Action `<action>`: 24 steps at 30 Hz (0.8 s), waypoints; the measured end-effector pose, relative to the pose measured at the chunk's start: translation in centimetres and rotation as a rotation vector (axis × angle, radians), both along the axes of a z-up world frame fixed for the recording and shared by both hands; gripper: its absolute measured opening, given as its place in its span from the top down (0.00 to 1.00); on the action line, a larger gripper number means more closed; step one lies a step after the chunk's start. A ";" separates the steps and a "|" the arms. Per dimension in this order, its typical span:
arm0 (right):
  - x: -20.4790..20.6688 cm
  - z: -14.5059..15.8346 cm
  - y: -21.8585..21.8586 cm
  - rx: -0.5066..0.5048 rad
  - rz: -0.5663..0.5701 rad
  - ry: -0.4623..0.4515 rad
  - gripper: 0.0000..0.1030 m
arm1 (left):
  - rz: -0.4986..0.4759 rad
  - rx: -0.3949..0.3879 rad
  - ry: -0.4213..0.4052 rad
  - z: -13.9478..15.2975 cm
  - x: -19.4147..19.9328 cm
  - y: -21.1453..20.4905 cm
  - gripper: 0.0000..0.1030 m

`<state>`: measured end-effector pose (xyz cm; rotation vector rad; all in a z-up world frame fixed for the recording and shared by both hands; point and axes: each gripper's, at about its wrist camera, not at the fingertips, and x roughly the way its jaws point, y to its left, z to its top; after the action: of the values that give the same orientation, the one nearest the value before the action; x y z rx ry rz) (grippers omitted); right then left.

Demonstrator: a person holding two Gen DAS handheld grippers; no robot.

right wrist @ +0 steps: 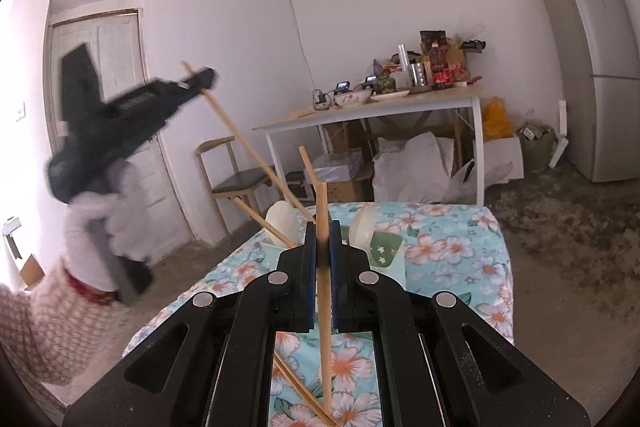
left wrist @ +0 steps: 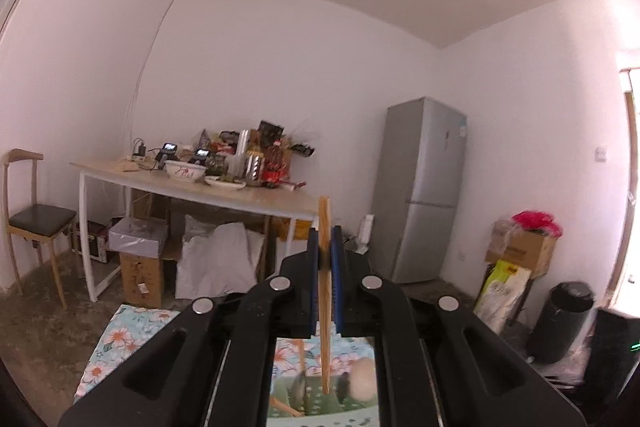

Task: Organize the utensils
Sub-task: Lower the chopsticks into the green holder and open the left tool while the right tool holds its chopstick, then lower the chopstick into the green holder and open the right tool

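In the left wrist view my left gripper (left wrist: 325, 241) is shut on a wooden chopstick (left wrist: 323, 213) that stands upright between the blue pads. Far below it lies the green utensil holder (left wrist: 286, 401) on the floral tablecloth (left wrist: 120, 339). In the right wrist view my right gripper (right wrist: 322, 231) is shut on a second chopstick (right wrist: 321, 199), just in front of the utensil holder (right wrist: 384, 255). The holder contains white spoons (right wrist: 282, 223) and slanted chopsticks (right wrist: 260, 221). The left gripper (right wrist: 206, 83), held by a gloved hand (right wrist: 100, 227), hangs high at the left with its chopstick (right wrist: 240, 139) slanting down toward the holder.
A loose chopstick (right wrist: 300, 389) lies on the floral cloth (right wrist: 452, 247) under my right gripper. Behind stand a cluttered white-legged table (right wrist: 400, 107), a wooden chair (right wrist: 236, 183), a grey fridge (right wrist: 592, 67), a door (right wrist: 116, 67), and boxes and bags (right wrist: 416, 163) on the floor.
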<state>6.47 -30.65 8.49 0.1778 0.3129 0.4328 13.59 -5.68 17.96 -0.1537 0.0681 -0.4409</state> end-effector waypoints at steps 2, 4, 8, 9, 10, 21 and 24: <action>0.2 0.0 -0.2 0.010 0.004 0.003 0.96 | 0.016 0.023 0.028 -1.3 1.5 -1.1 0.95; 0.2 0.0 -0.2 0.014 0.004 0.003 0.96 | 0.015 0.032 0.073 -2.6 2.6 -1.9 0.95; 0.2 0.0 -0.2 0.012 0.005 0.008 0.96 | -0.024 0.018 0.155 -4.5 4.0 -2.6 0.95; 0.1 0.0 -0.1 0.012 0.003 0.009 0.96 | -0.040 0.012 0.179 -4.9 4.2 -2.7 0.95; 0.1 0.0 -0.1 0.011 0.003 0.009 0.96 | -0.047 0.010 0.193 -5.2 4.3 -2.7 0.95; -0.6 0.7 0.1 -0.004 -0.009 -0.003 0.96 | -0.051 -0.029 0.199 -5.3 1.9 -0.5 0.66; -0.9 1.3 0.3 -0.009 -0.014 -0.010 0.96 | -0.055 -0.051 0.192 -4.8 0.5 0.6 0.57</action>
<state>5.59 -30.30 9.76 0.1687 0.3035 0.4180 14.11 -5.04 13.19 -0.2443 0.2508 -0.4823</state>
